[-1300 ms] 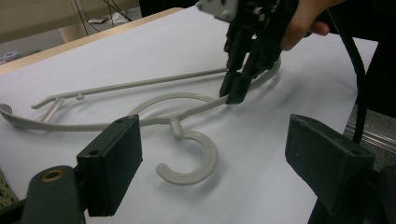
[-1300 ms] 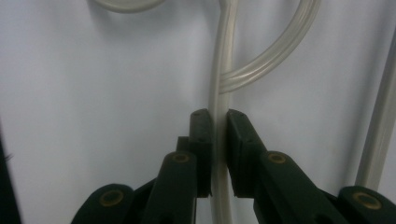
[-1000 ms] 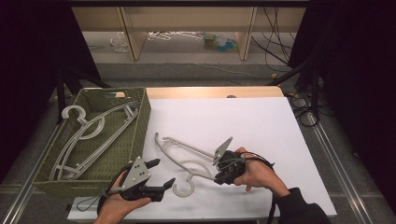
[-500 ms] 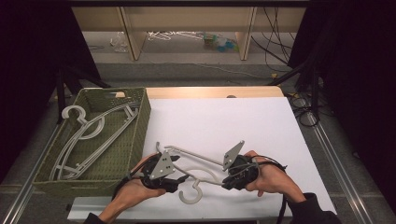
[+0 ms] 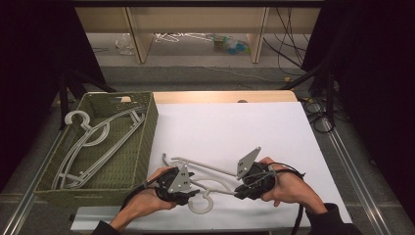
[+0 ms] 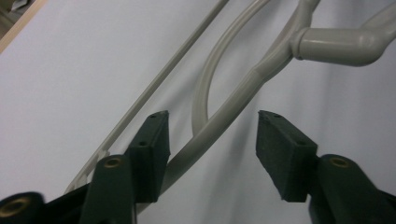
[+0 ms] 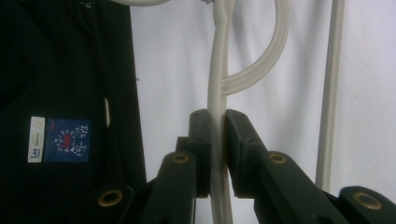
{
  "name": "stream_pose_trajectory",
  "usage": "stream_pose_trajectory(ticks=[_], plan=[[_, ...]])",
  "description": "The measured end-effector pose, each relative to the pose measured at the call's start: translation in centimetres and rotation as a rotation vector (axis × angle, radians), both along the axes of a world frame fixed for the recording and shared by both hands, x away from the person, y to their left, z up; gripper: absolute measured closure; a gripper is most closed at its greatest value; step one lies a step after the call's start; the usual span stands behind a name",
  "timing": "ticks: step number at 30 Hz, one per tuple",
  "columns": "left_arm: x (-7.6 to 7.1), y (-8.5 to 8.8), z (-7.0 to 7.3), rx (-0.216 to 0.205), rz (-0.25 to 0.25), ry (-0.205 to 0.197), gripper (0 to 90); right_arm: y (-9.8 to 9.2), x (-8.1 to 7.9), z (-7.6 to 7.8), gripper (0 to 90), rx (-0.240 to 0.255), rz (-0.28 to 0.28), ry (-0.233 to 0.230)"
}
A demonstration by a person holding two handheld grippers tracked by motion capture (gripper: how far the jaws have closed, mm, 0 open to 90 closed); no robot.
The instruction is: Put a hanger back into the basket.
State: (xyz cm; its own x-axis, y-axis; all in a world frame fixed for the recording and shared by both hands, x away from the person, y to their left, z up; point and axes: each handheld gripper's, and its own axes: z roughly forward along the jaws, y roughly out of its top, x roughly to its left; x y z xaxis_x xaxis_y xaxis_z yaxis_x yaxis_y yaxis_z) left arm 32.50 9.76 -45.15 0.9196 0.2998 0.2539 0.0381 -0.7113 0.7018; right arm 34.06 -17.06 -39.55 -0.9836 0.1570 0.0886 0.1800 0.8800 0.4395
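A pale grey plastic hanger [image 5: 210, 167] lies near the front of the white table [image 5: 235, 127], its hook [image 5: 201, 201] toward the front edge. My right gripper [image 5: 240, 190] is shut on one arm of the hanger [image 7: 219, 70], and its pads [image 7: 201, 140] press on both sides of it. My left gripper [image 5: 192, 192] is at the hanger's other arm, beside the hook. In the left gripper view that arm [image 6: 233, 100] runs between the jaws of the left gripper [image 6: 212, 140], close against the left pad [image 6: 152, 144] and apart from the other. These jaws have just been closing.
A green woven basket [image 5: 147, 127] stands at the table's left and holds other grey hangers [image 5: 93, 142], one with its hook over the far left rim. A dark garment with a small label [image 7: 60, 140] is at the left of the right gripper view. Shelving and cables lie beyond the table.
My left gripper has moved right to the hanger and its jaws have narrowed around one arm. The right gripper has drawn the hanger a little toward the front edge.
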Motion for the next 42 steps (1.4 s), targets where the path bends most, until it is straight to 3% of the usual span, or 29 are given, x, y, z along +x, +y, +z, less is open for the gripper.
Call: stream_pose_trajectory(ticks=[2, 6, 8, 13, 16, 20, 23, 26, 27, 31, 33, 34, 35, 37, 38, 40, 42], plan=[[0.1, -0.2, -0.1, -0.011, -0.025, -0.017, 48.6, 0.0, 0.0, -0.1, 81.6, 0.004, -0.006, 0.004], [0.4, -0.6, -0.2, 0.033, -0.071, -0.053, 59.9, -0.1, 0.1, -0.2, 81.6, 0.002, -0.004, 0.006], [0.5, -0.7, -0.3, 0.036, -0.088, -0.076, 64.6, -0.1, 0.1, -0.2, 81.6, -0.006, -0.007, 0.001], [0.3, -0.8, 0.3, 0.073, -0.116, -0.14, 67.1, -0.4, 0.2, -0.1, 81.6, 0.01, -0.005, 0.003], [0.1, -0.9, 0.6, 0.071, -0.133, -0.149, 69.3, -0.6, 0.3, 0.1, 80.5, 0.017, -0.02, -0.006], [-0.1, -1.2, 1.3, 0.079, -0.215, -0.166, 72.4, -0.9, 0.5, 0.3, 78.4, 0.015, -0.037, -0.02], [-0.6, -1.3, 1.8, 0.083, -0.196, -0.163, 75.1, -1.5, 0.8, 0.5, 75.3, 0.03, -0.055, -0.034], [-0.9, -1.6, 2.1, 0.071, -0.193, -0.129, 77.1, -2.0, 1.2, 0.7, 71.5, 0.051, -0.078, -0.049], [-0.9, -1.7, 2.4, 0.067, -0.186, -0.136, 77.7, -2.2, 1.3, 0.8, 69.8, 0.058, -0.088, -0.054], [-1.2, -1.9, 2.9, -0.011, -0.141, -0.061, 79.1, -2.5, 1.6, 1.0, 59.3, 0.08, -0.17, -0.082], [-1.3, -1.9, 2.9, 0.005, -0.123, -0.048, 79.1, -2.5, 1.8, 1.0, 53.1, 0.085, -0.203, -0.101], [-1.2, -1.9, 2.8, -0.009, -0.104, -0.034, 79.1, -2.5, 1.8, 1.0, 50.7, 0.09, -0.226, -0.117], [-1.0, -1.8, 2.7, -0.046, -0.073, 0.026, 79.1, -2.6, 1.9, 1.0, 48.3, 0.096, -0.244, -0.121], [-0.7, -1.6, 2.8, -0.069, -0.023, 0.079, 79.1, -2.7, 2.0, 1.1, 45.2, 0.101, -0.273, -0.119], [-0.5, -1.3, 2.9, -0.082, 0.009, 0.102, 79.1, -2.7, 2.0, 1.3, 43.1, 0.102, -0.3, -0.131], [-0.2, -0.8, 3.1, -0.092, 0.06, 0.122, 79.1, -2.8, 2.0, 1.4, 42.5, 0.106, -0.303, -0.127], [0.1, -0.3, 3.2, -0.141, 0.106, 0.171, 79.1, -2.6, 1.8, 1.7, 40.3, 0.132, -0.333, -0.153]])
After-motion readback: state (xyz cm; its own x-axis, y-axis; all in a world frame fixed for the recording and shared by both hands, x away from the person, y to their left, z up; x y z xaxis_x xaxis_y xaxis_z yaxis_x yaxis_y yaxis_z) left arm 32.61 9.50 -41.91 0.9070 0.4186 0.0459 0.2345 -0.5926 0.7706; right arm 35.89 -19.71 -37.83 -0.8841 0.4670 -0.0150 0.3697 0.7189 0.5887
